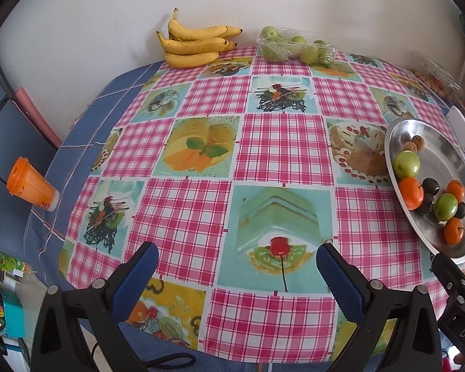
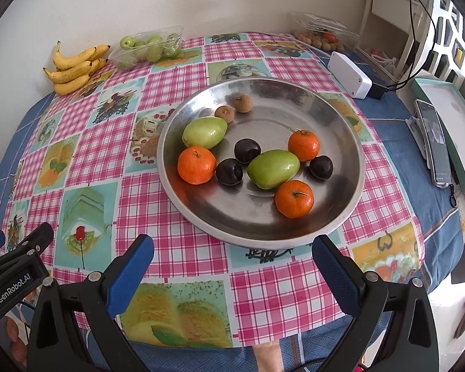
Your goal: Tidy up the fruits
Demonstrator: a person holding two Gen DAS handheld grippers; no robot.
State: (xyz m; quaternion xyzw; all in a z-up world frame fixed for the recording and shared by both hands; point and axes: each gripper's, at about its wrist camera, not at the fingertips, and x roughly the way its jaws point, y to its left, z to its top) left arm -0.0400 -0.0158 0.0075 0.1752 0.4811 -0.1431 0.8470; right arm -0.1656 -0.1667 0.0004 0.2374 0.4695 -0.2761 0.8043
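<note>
1. The worktop is wearing a pink checked cloth.
2. The steel bowl is sitting on it, holding three oranges, two green fruits, three dark plums and two small brown fruits.
3. The bananas are lying at the far edge beside a tray of green fruit.
4. The left hand-held gripper is hovering released, empty.
5. The right hand-held gripper is hovering released before the bowl.
</note>
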